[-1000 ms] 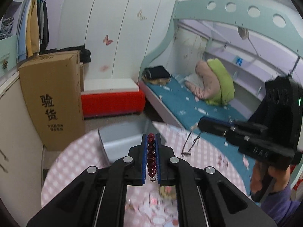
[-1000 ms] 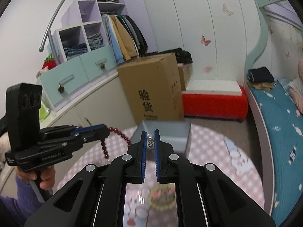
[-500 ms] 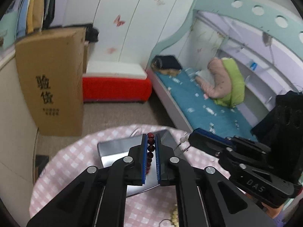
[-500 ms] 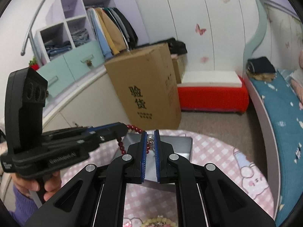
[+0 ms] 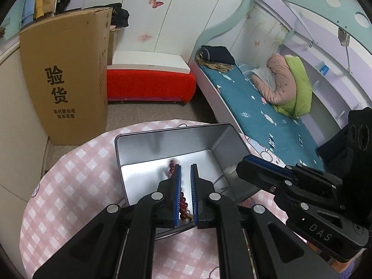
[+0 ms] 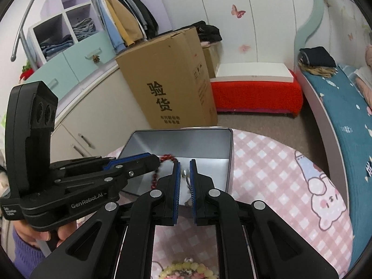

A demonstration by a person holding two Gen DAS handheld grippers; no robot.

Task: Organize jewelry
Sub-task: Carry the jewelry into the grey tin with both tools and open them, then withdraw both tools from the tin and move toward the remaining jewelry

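An open silver metal tin (image 5: 167, 141) stands on the pink checked round table (image 5: 69, 186); it also shows in the right wrist view (image 6: 186, 139). My left gripper (image 5: 184, 169) hangs over the tin, jaws a little apart, with a dark red bead bracelet (image 5: 182, 203) slipping between them; the beads dangle from it in the right wrist view (image 6: 158, 169). My right gripper (image 6: 184, 165) is also over the tin, jaws slightly apart, with a thin silver chain (image 6: 187, 179) between them.
A tall cardboard box (image 5: 67, 79) stands just behind the table. A red bench (image 5: 148, 86) and a bed (image 5: 267, 116) lie beyond. A yellow-green bead bracelet (image 6: 186, 268) lies on the table near its front edge.
Both grippers moved forward and down over the tin. Both jaws have eased apart, and the red bracelet hangs lower and blurred.
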